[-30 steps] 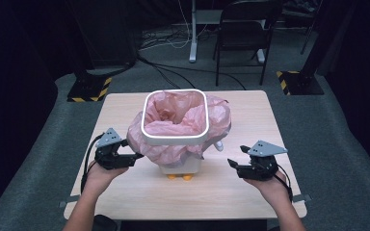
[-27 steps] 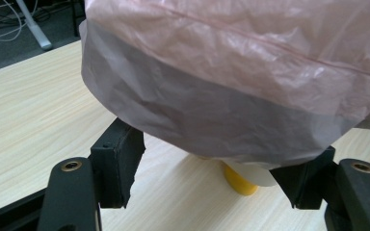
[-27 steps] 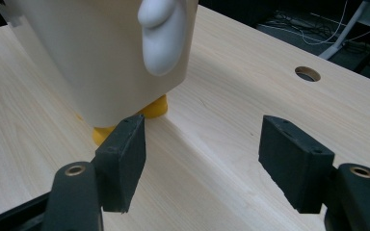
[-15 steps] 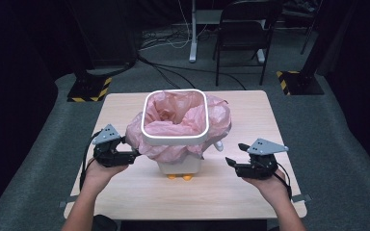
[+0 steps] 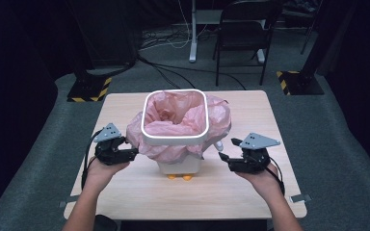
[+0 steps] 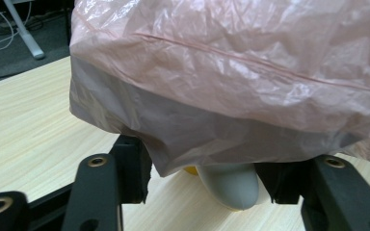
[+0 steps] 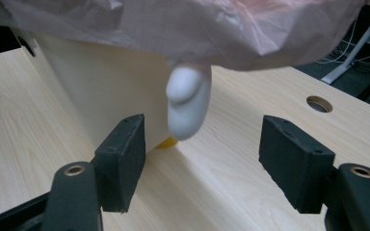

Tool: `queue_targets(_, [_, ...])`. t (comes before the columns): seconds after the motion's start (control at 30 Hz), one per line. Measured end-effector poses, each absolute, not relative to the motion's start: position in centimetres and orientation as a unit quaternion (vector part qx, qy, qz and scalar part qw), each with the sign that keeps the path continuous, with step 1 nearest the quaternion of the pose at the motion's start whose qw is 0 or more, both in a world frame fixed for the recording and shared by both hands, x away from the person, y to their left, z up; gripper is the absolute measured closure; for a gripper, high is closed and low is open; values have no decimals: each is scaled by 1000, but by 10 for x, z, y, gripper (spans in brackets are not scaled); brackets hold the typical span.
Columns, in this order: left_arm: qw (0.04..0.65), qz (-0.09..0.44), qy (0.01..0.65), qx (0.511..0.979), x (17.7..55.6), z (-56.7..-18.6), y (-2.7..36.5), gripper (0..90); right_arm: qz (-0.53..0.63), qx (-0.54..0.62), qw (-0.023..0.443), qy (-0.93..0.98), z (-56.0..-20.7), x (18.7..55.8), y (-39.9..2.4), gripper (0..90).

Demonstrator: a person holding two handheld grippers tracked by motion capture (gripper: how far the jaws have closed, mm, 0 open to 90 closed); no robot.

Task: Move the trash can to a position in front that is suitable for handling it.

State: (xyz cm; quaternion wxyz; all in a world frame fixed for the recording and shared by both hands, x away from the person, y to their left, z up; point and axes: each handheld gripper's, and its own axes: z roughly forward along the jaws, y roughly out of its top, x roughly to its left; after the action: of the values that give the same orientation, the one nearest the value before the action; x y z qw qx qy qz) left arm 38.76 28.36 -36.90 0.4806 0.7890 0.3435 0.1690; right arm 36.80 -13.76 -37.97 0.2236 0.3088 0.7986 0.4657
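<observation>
The pink bag (image 5: pixel 178 126) lines the white bin (image 5: pixel 179 163), which stands mid-table (image 5: pixel 250 192); its edge is folded out over the rim and hangs as a loose skirt. I judge the film light, limp, slippery and easy to tear, so I would pinch a gathered fold of the skirt, not a single layer. My left gripper (image 5: pixel 134 154) sits at the skirt's left hem; its jaws have just been closing, the hem hanging between them, not yet pinched. My right gripper (image 5: pixel 222 157) waits just beside the bin, jaws apart and empty.
</observation>
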Motion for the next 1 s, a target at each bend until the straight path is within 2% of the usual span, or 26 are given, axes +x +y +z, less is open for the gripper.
queue_targets(0.3, [489,160,342,787,391,-372,284,532,465,306,219,802,-380,380,-125,349])
queue_targets(0.53, [492,158,332,790,389,-372,283,623,467,305,211,803,-382,385,-119,388])
queue_targets(0.87, [493,154,334,788,391,-373,282,620,467,304,206,804,-383,393,-112,438])
queue_targets(0.97, [487,156,338,790,392,-375,280,602,469,302,205,804,-384,395,-111,463])
queue_targets(1.0, [487,155,340,790,392,-375,279,605,472,301,205,803,-384,396,-110,502])
